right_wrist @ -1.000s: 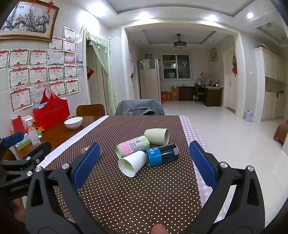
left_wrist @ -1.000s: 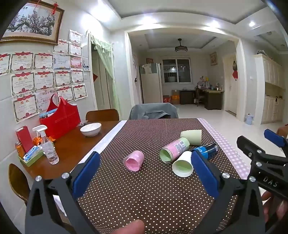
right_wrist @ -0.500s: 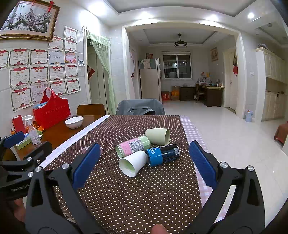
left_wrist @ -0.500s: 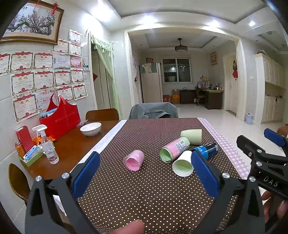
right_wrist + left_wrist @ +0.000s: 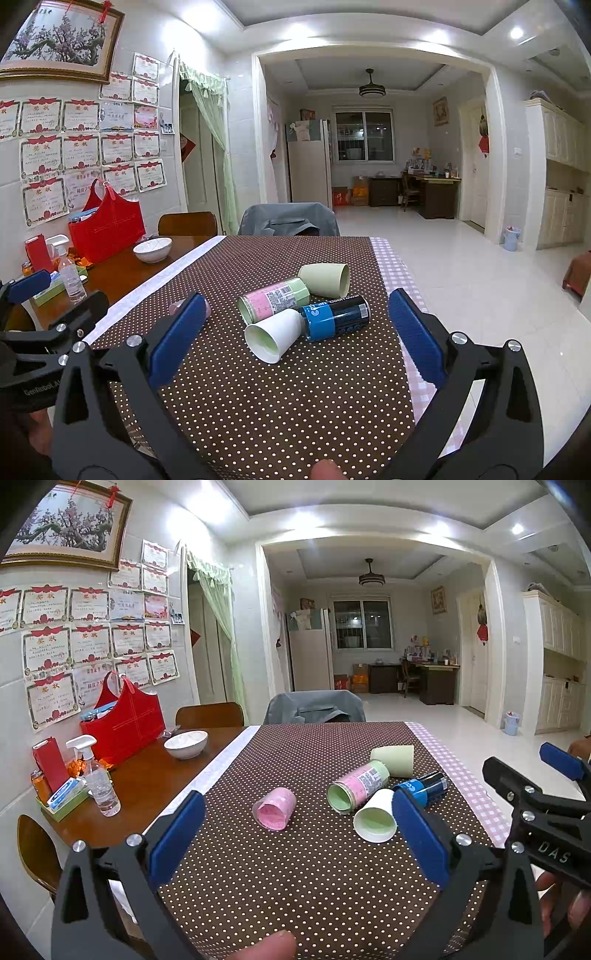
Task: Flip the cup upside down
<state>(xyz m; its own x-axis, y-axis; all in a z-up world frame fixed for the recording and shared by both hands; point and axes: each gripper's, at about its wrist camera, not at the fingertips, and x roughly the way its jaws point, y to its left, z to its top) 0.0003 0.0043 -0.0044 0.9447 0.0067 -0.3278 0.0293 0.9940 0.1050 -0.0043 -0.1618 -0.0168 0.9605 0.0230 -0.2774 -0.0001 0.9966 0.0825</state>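
While both claws hang short of the cups, you are at the approach step, and no cup is gripped yet. Your left gripper (image 5: 299, 827) has its jaws spread wide and holds nothing; your right gripper (image 5: 297, 332) is likewise spread and empty. On the dotted tablecloth (image 5: 295, 886) five containers lie on their sides. The pink cup (image 5: 275, 808) lies alone, apart from the rest, with its mouth turned toward you, roughly between the left jaws in the left view. The other four form a cluster toward the right edge: the white cup (image 5: 275, 334), the pink-and-green cup (image 5: 275, 300), the blue can (image 5: 338, 316) and the pale green cup (image 5: 327, 278), each touching or just beside its neighbour. Judge the pink cup the simplest first target for the left claw, since nothing crowds it. The next move calls for you to advance until the jaws straddle the cup wall, close on it, lift, then rotate the wrist so the mouth faces the cloth. Expect a lying cup to roll if one pad touches first.
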